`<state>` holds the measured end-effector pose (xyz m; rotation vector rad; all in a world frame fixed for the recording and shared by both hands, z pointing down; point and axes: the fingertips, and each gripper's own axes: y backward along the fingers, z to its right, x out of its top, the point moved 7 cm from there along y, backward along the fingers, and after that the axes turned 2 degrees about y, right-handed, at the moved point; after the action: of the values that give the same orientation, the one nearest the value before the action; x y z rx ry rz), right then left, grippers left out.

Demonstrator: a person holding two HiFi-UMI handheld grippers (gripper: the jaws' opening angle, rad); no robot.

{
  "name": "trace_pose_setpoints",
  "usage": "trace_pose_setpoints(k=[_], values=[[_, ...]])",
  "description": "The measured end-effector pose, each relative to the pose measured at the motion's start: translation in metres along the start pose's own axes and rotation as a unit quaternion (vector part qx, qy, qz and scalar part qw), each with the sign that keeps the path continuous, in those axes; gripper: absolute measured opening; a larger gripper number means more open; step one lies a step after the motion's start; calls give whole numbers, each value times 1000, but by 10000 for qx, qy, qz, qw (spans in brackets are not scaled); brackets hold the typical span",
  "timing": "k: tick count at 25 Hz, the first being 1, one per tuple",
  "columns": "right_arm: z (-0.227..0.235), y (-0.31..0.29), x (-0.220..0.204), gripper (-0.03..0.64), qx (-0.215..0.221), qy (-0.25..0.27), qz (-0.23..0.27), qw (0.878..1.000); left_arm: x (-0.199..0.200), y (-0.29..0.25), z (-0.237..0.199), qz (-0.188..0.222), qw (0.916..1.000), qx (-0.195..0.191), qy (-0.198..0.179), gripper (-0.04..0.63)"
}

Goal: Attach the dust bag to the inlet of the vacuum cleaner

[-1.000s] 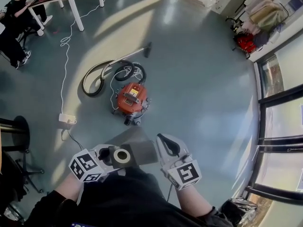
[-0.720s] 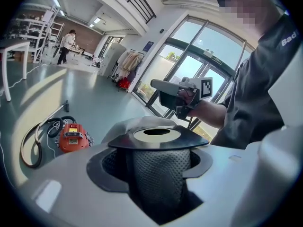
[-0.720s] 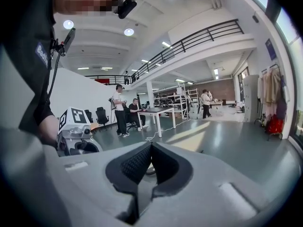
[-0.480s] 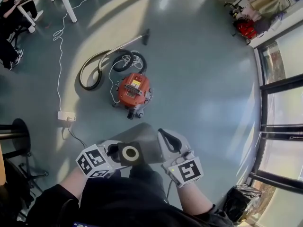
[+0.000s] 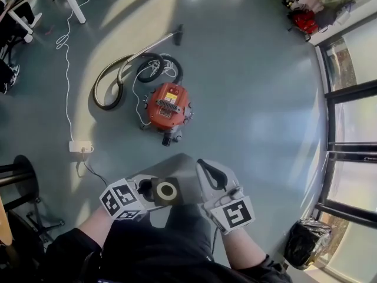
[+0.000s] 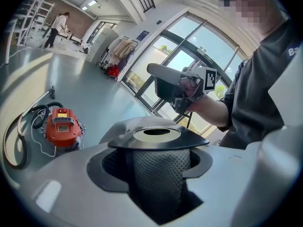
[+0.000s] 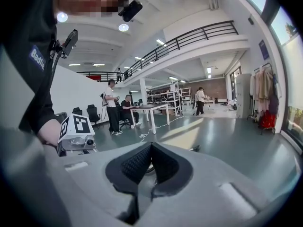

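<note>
Grey dust bag (image 5: 166, 191) (dark collar, round hole up) in the left gripper (image 5: 147, 191); orange vacuum cleaner (image 5: 166, 106) on floor (image 5: 253, 99), well apart.

Daylight pours in through the tall windows (image 5: 349, 117) at the right of the head view and lies in pale, glossy bands on the grey-blue floor (image 5: 259, 87), while the left side is dimmer. In the left gripper view the same glass burns out to white, yet the mesh of the dust bag (image 6: 158, 174) close to the lens is crisp. In the right gripper view round ceiling lamps (image 7: 123, 27) glare, and all three views bow strongly and darken to black at the corners.
</note>
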<state>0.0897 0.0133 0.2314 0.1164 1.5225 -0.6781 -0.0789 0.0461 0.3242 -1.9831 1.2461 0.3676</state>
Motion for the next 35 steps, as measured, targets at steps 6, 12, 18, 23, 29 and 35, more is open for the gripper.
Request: trace_pose_setpoints(k=[6, 12, 18, 23, 29, 35], values=[[13, -21, -41, -8, -60, -41, -107, 9999, -24, -23, -40, -37, 9998, -138, 151, 305], [28, -48, -85, -8, -60, -127, -258, 9996, -47, -47, -85, 20, 9994, -183, 276, 305], [38, -70, -114, -8, 12, -13, -240, 9997, -64, -69, -121, -5, 9991, -270, 313, 305], [50, -87, -141, -8, 48, 25, -210, 9998, -83, -92, -151, -58, 9986, -326, 419, 305], [62, -104, -176, -8, 41, 84, -152, 9998, -111, -116, -188, -142, 9973, -384, 612, 305], [70, -123, -216, -8, 76, 177, -82, 9998, -137, -137, -228, -56, 9951, -518, 843, 305]])
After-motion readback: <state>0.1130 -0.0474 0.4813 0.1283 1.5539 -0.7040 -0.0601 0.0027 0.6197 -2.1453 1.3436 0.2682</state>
